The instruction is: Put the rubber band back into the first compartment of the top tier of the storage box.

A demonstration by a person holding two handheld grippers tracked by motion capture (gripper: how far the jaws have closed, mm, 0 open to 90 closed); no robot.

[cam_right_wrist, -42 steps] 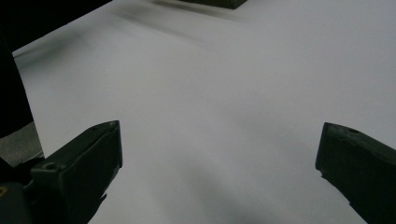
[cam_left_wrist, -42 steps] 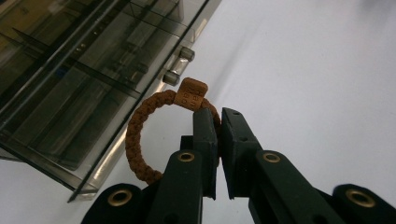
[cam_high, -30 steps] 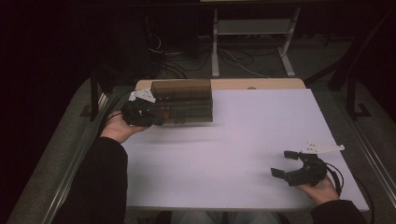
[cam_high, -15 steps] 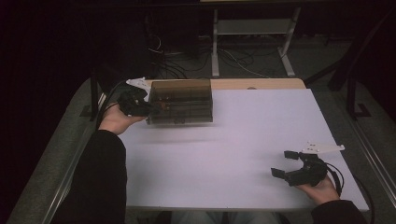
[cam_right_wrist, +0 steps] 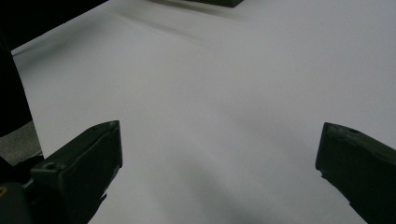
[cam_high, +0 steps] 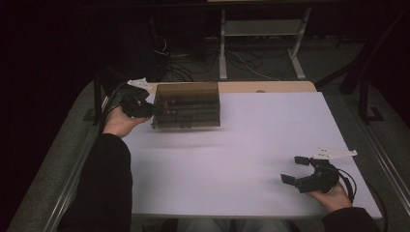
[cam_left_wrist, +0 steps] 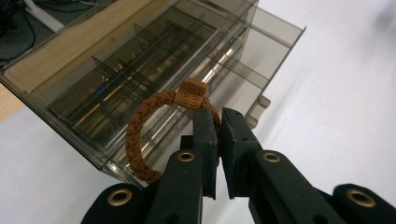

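A smoky clear plastic organizer box (cam_high: 187, 104) with several divided compartments stands at the table's far left. My left gripper (cam_high: 153, 108) is at the box's left end, shut on a brown braided ring (cam_left_wrist: 156, 126) with a small cylindrical bead. In the left gripper view the ring hangs in front of the box (cam_left_wrist: 154, 70), above the jaws (cam_left_wrist: 218, 122). My right gripper (cam_high: 296, 170) rests near the table's front right corner, wide open with nothing between its fingers (cam_right_wrist: 77, 168).
The white table top (cam_high: 241, 150) stretches between the two hands. A strip of bare wood (cam_high: 270, 87) runs along the far edge behind the box. Beyond the table, cables and a metal stand (cam_high: 261, 34) sit on the dark floor.
My left hand has moved away from me and slightly left along the box's left end, carrying the ring. The right gripper has stayed in place.
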